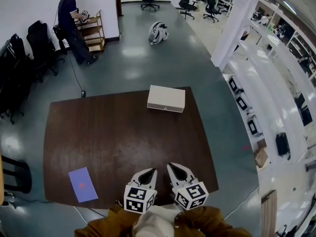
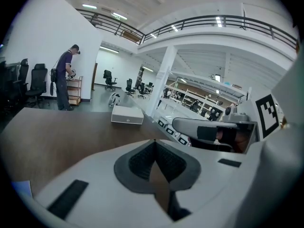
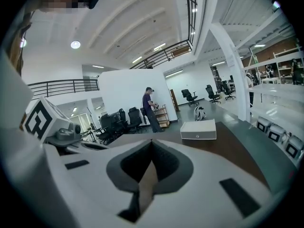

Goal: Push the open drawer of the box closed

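Note:
A flat beige box point(image 1: 166, 98) lies near the far edge of the dark brown table point(image 1: 98, 137). Its drawer front, with a small round knob, faces me and looks flush with the box point(image 2: 127, 114) point(image 3: 198, 129). Both grippers hang close to my body over the near table edge, far from the box. The left gripper point(image 1: 150, 172) point(image 2: 154, 142) is shut with nothing between its jaws. Beside it, the right gripper point(image 1: 174, 168) point(image 3: 152, 143) is shut and empty too, its tips pointing towards the box.
A purple sheet point(image 1: 82, 184) lies at the table's near left corner. A person point(image 1: 74, 28) stands at a wooden shelf far left, beyond black chairs point(image 1: 34, 48). A white bag point(image 1: 158, 32) sits on the floor; a white column point(image 1: 237, 23) rises at right.

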### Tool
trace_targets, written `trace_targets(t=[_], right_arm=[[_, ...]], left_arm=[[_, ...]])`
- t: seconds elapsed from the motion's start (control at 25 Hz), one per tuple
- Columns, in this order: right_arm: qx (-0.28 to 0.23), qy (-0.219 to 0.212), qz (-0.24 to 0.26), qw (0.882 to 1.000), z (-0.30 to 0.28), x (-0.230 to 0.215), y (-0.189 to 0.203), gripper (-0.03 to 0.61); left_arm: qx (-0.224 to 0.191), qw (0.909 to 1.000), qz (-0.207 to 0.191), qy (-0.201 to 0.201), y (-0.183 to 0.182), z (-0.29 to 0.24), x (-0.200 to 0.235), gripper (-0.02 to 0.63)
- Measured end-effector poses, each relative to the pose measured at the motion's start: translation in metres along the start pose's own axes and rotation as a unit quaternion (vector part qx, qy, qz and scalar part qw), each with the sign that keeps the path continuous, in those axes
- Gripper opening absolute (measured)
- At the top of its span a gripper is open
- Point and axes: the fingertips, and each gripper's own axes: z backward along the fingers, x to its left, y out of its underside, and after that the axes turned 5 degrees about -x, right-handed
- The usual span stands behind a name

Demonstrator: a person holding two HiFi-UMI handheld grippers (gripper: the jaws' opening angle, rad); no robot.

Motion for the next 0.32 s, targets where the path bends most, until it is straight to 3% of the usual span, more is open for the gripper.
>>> trace_targets(t=[0.32], right_arm=[[0.0, -0.001, -0.001, 1.0, -0.0046, 0.0043, 0.0034, 0.006]], left_arm=[[-0.007, 1.0, 0.005, 0.002, -0.0027, 0.0015, 0.0041, 0.006]])
